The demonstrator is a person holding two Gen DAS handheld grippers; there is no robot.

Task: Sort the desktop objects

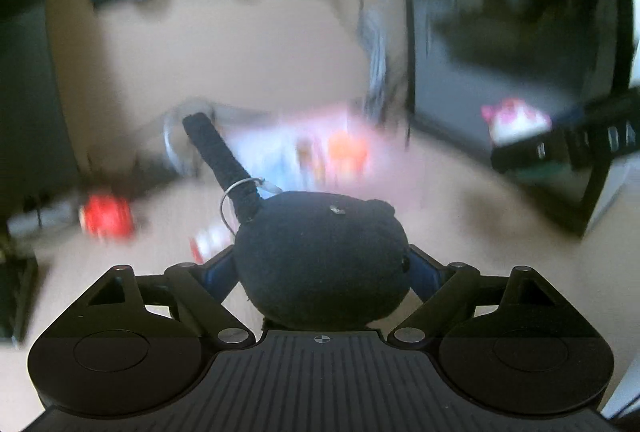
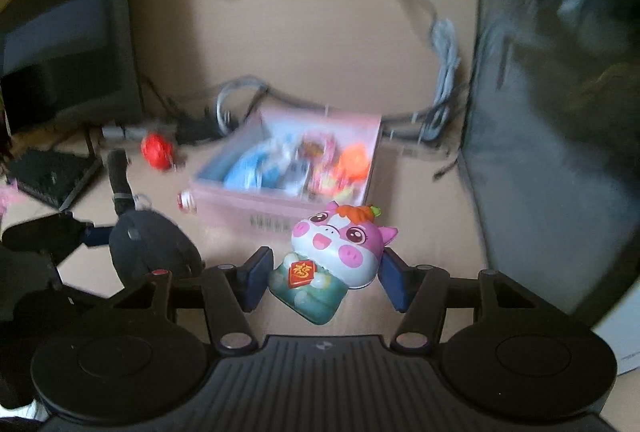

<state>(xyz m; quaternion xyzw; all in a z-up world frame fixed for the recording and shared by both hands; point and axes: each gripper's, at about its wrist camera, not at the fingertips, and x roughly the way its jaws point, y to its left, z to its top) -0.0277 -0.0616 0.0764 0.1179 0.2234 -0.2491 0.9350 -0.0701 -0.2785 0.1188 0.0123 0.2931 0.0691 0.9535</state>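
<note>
My left gripper is shut on a black plush toy with a key ring and a black strap, held above the desk. The toy also shows in the right wrist view. My right gripper is shut on a pink and white cartoon pig figure with a teal body. A pink open box with several small toys inside lies just beyond both grippers; it shows blurred in the left wrist view. The right gripper with the pig shows at the right of the left wrist view.
A red round toy and a small red and white item lie on the desk left of the box. Grey cables run behind it. A keyboard is at the left, a dark panel at the right.
</note>
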